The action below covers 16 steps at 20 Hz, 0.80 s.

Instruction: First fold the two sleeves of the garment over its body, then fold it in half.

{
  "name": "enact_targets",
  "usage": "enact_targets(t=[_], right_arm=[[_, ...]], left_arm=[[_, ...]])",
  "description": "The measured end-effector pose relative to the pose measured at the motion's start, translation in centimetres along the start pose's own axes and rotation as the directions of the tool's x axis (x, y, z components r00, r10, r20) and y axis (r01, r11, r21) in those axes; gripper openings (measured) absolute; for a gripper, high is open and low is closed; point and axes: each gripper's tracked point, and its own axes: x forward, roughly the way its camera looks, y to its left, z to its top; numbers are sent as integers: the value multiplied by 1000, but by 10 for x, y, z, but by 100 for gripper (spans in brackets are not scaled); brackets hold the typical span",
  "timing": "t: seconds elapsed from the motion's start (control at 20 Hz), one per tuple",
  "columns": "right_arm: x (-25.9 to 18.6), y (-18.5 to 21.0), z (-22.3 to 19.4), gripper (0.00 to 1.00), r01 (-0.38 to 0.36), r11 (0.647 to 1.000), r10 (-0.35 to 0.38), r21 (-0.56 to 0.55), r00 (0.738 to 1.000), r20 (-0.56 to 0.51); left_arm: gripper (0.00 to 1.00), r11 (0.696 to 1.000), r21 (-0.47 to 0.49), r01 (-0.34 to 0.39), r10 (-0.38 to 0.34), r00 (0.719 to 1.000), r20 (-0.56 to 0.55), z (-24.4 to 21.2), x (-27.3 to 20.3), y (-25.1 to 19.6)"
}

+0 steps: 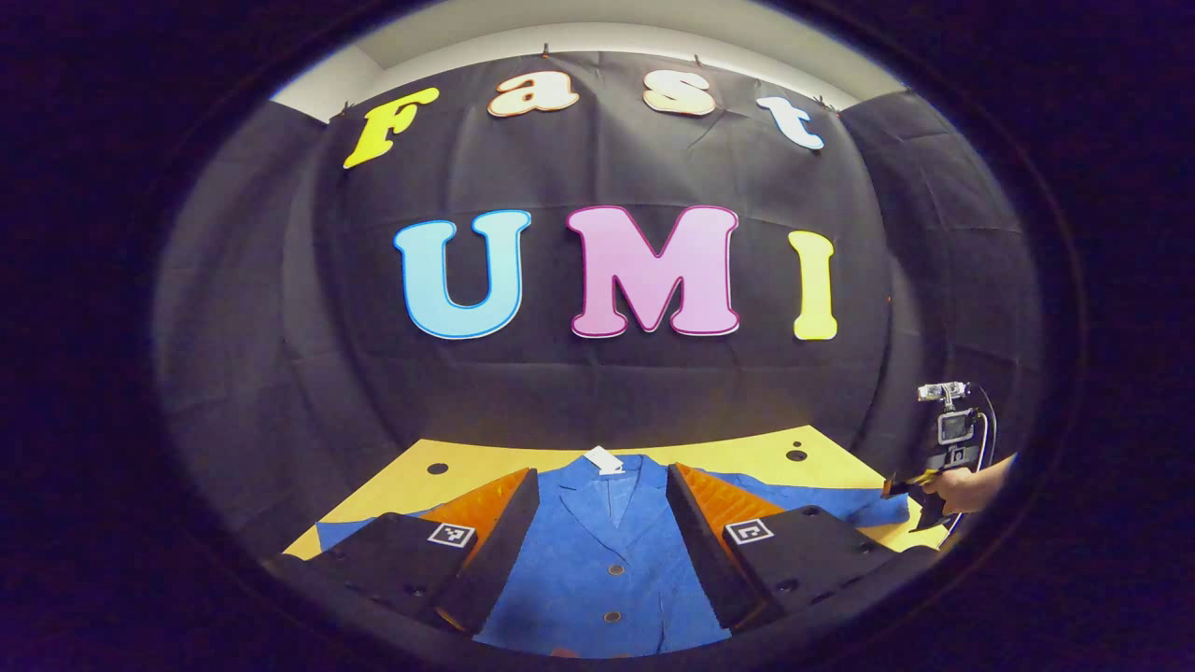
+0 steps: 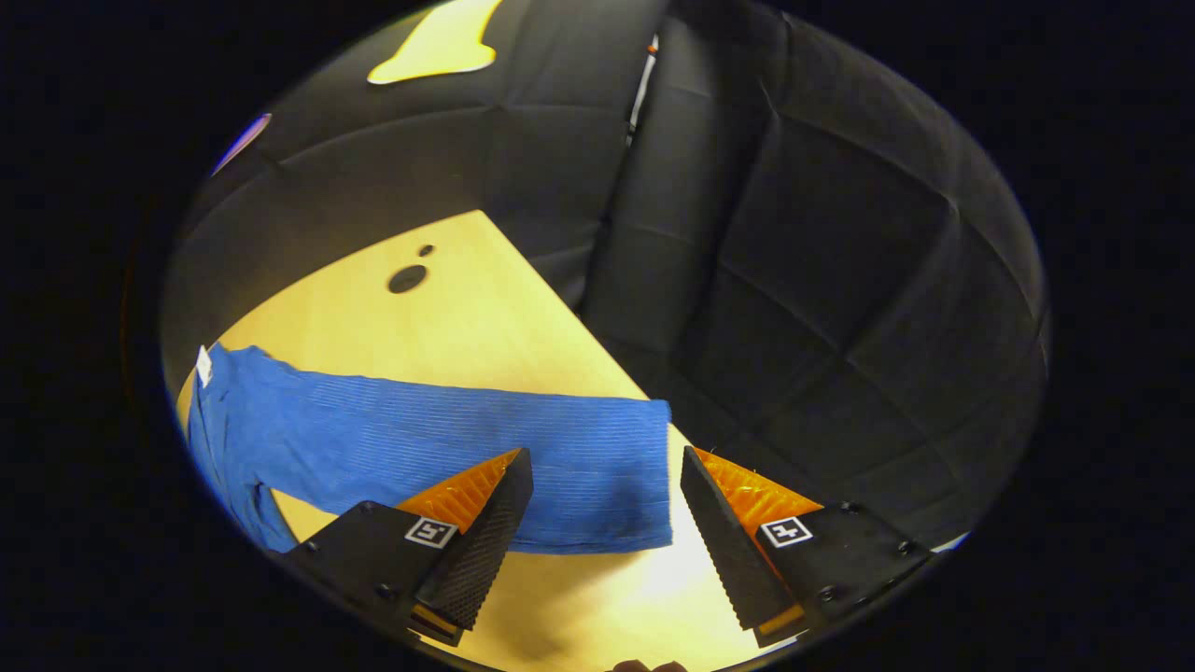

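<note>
In the left gripper view the left tool (image 1: 602,523) has its two fingers (image 1: 495,551) spread wide apart, nothing pressed between them; it is held level, looking straight ahead along its fingers; far off at the right edge of that view a hand (image 1: 966,487) with a bare forearm grips the right tool (image 1: 910,495) from behind, the tool pointing leftward with a camera rig standing above it. In the right gripper view the right tool (image 2: 607,523) is tilted downward, its fingers (image 2: 476,541) parted wide, the jaws holding nothing, neither pad touching anything.
</note>
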Motion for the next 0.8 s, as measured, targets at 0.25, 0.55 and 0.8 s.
enact_targets(t=[0.25, 0.55, 0.8], right_arm=[[7, 2, -23, 100, -85, 995, 91, 49, 988, -127], [23, 33, -25, 59, -123, 990, 130, 68, 985, -117], [17, 51, -22, 10, -103, 995, 102, -7, 990, -100]], left_arm=[[79, 997, 17, 78, -78, 997, 12, 12, 8, -36], [80, 993, 20, 120, -120, 993, 12, 12, 7, -40], [80, 995, -29, 91, -92, 995, -36, -5, 7, -19]])
